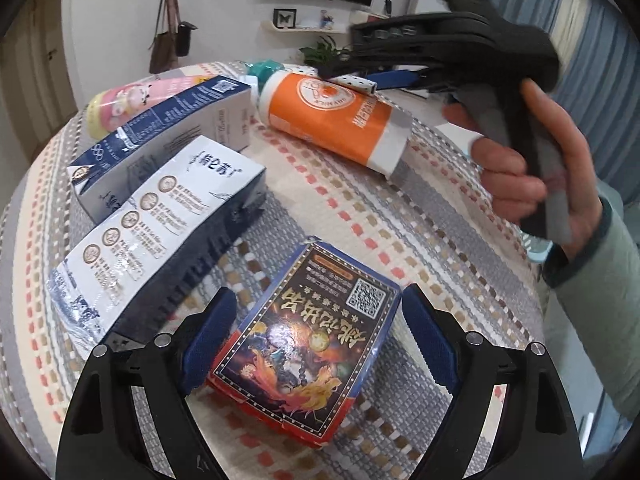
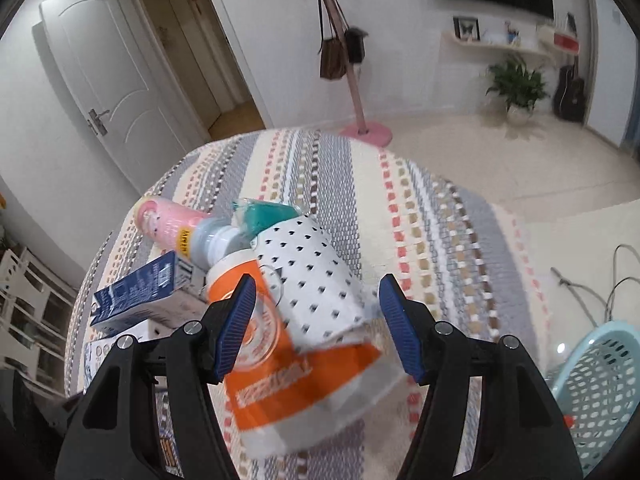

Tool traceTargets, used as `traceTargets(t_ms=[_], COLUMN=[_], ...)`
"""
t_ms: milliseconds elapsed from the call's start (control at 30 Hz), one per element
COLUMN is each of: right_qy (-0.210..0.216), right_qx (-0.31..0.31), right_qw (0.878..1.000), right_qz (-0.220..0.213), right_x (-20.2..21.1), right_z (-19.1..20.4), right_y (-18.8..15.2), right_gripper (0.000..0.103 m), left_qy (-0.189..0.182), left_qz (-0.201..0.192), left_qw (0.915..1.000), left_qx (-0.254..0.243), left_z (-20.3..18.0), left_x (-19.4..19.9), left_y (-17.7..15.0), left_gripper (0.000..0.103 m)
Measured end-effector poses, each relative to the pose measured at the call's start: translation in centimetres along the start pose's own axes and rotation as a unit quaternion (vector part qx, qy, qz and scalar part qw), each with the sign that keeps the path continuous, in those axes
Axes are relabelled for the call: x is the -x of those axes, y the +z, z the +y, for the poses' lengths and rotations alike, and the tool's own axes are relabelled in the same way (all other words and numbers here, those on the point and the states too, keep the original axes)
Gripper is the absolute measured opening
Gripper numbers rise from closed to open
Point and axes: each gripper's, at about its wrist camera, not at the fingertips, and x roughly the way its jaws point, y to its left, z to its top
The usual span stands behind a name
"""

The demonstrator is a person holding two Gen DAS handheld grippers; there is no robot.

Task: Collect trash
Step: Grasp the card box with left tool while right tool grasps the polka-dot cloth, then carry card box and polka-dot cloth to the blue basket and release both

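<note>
A dark card box with a red phoenix print (image 1: 308, 344) lies on the patterned tablecloth (image 1: 420, 208) between the fingers of my open left gripper (image 1: 316, 312), not squeezed. Two white-and-navy cartons (image 1: 160, 216) lie to its left. An orange bottle with a teal cap (image 1: 332, 116) lies further back, a pink bottle (image 1: 136, 100) behind the cartons. My right gripper (image 2: 316, 312) is open above the orange bottle (image 2: 280, 364) and a white dotted paper roll (image 2: 312, 276); it also shows in the left wrist view (image 1: 400, 76), held by a hand.
A light-blue plastic basket (image 2: 600, 392) stands at the table's right edge. A pink coat stand (image 2: 352, 80), an open door (image 2: 120, 80) and a potted plant (image 2: 516, 84) stand on the floor beyond the table.
</note>
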Motion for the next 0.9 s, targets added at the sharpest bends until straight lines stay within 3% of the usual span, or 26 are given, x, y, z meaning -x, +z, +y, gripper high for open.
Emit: traceTargets(t_ms=[33,100,167,233,300,367,433,500,700,900], right_qy=[0.019,0.041,0.063,0.062,0.059,0.053,0.051,0.048,0.051,0.041], right_qx=[-0.006,-0.013,-0.017,-0.005,0.007,0.014,0.017,0.019,0.020,0.017], right_qw=[1.000,0.999,0.998,0.998,0.998,0.998,0.999,0.999,0.996,0.991], right_qz=[0.001,0.005,0.011,0.009,0.005,0.003,-0.005,-0.017,-0.072,-0.130], right_x=[-0.3,-0.6,-0.4,-0.1,0.5,1.1,1.7,2.5,7.4,13.2], right_z=[-0.2,-0.4,-0.3,0.2,0.7,1.0,1.3,1.7,2.1,1.4], right_y=[0.2,0.3,0.2,-0.1,-0.4,-0.8,-1.3,-1.6,-2.3,-3.5], right_gripper=[0.059,0.044,0.040,0.035,0.022,0.015,0.013,0.012,0.012,0.012], left_qy=[0.001,-0.001,-0.009,-0.012,-0.017,-0.014,0.007,0.015,0.005,-0.004], left_qz=[0.001,0.005,0.008,0.013,0.013,0.012,0.009,0.007,-0.010,-0.070], left_qw=[1.0000,1.0000,0.9999,0.9998,0.9997,0.9997,0.9998,0.9997,0.9999,0.9975], left_qx=[-0.004,-0.007,-0.008,-0.011,-0.015,-0.016,-0.018,-0.019,0.008,-0.003], left_z=[-0.3,-0.6,-1.0,-1.5,-1.8,-2.1,-2.3,-2.3,-1.7,-3.5], left_x=[0.0,-0.1,0.1,0.2,0.5,0.7,0.9,1.2,2.4,6.0], left_y=[0.0,0.2,-0.1,-0.3,-0.7,-1.2,-1.4,-1.5,-2.0,-0.8], left_gripper=[0.083,0.083,0.083,0.083,0.083,0.082,0.069,0.063,0.061,0.061])
